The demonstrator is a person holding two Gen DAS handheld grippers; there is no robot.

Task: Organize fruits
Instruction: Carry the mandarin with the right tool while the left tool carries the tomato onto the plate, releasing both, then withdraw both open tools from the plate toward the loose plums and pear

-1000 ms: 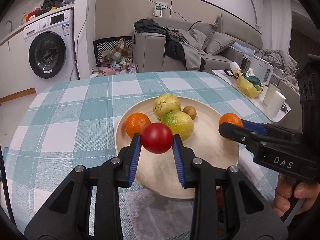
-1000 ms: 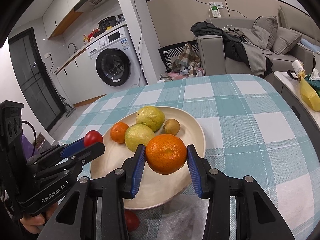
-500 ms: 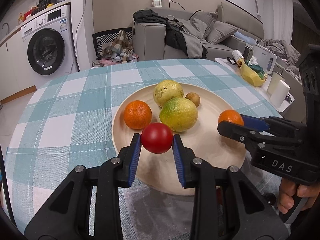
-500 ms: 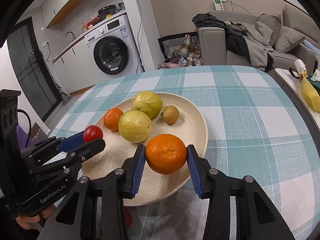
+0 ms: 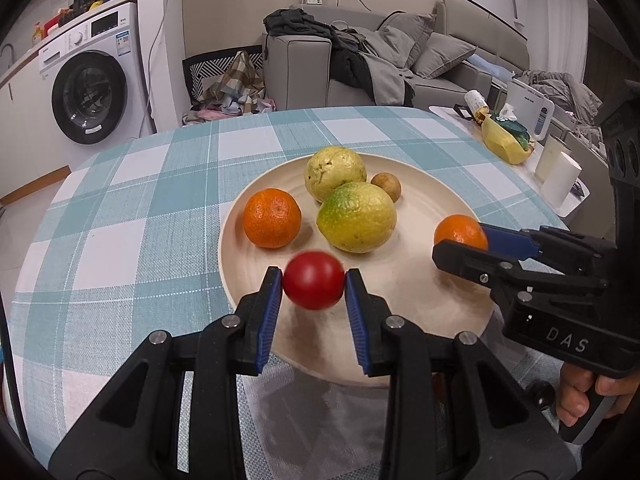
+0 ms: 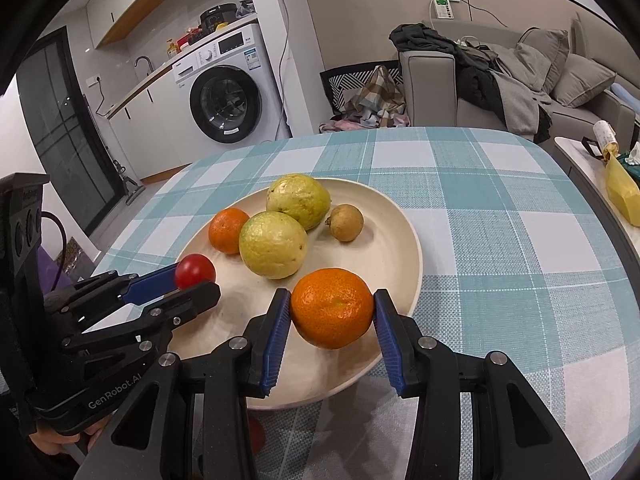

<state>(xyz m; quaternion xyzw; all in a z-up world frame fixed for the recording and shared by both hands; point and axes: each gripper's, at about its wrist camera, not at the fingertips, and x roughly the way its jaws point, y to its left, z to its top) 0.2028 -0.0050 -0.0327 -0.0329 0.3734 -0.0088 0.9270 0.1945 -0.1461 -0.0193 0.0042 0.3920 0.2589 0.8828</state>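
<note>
- Already lying in the round cream plate (image 6: 404, 240): two yellow-green guavas, a small orange mandarin, a little brown fruit.
- Left claw (image 5: 314, 282) pinching a red tomato (image 5: 314, 280) over the plate's near edge; right claw (image 6: 332, 312) pinching a larger orange mandarin (image 6: 332, 313) there too; neither set down yet.
- Half hidden under the plate's near rim: something red (image 6: 256, 432), unidentifiable.

"DAS" is printed on the right gripper (image 5: 460, 246) body; "GenRobot.AI" on the left gripper (image 6: 196, 286) body.

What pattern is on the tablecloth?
The tablecloth has a teal and white check, clearest in the right wrist view.
</note>
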